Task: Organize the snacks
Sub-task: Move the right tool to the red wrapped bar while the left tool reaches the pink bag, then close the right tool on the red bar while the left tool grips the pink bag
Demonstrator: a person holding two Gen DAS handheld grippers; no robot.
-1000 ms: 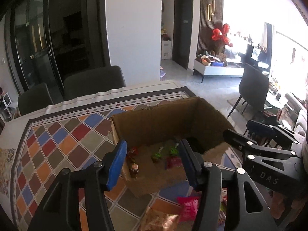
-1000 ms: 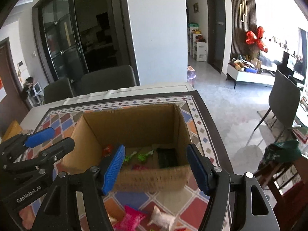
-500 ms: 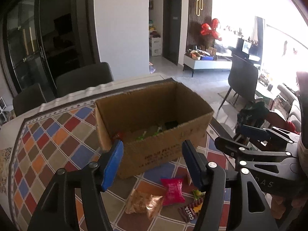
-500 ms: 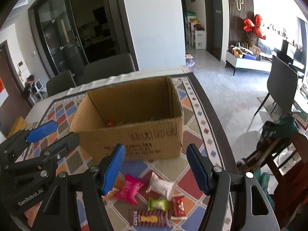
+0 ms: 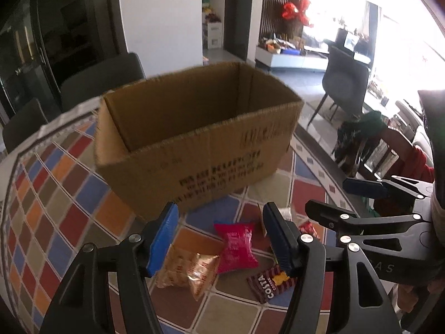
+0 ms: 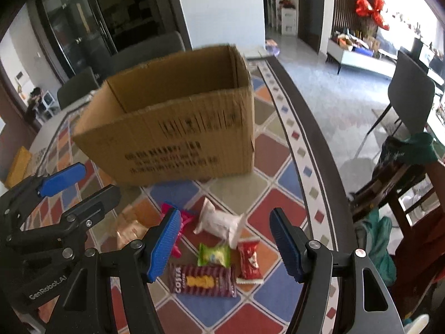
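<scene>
An open cardboard box (image 5: pixel 194 139) (image 6: pixel 178 122) stands on the patterned tablecloth; its inside is hidden from here. In front of it lie loose snacks: a pink packet (image 5: pixel 236 246) (image 6: pixel 185 221), a golden packet (image 5: pixel 186 270), a striped Costa packet (image 5: pixel 271 281) (image 6: pixel 203 277), a white packet (image 6: pixel 219 221), a small green one (image 6: pixel 214 254) and a small red one (image 6: pixel 249 256). My left gripper (image 5: pixel 221 233) hovers open over the pink and golden packets, holding nothing. My right gripper (image 6: pixel 225 236) hovers open over the white, green and red packets, also holding nothing.
The tablecloth (image 6: pixel 267 206) curves to the table's edge on the right. Beyond that edge stands a wooden chair (image 6: pixel 389 183) draped with clothes. Dark chairs (image 5: pixel 103 80) stand behind the box. A yellow object (image 6: pixel 18 164) lies at the far left.
Both grippers have come down and back from above the box. Its inside has gone out of sight and the snacks on the cloth have come into view. Left jaws stand slightly wider.
</scene>
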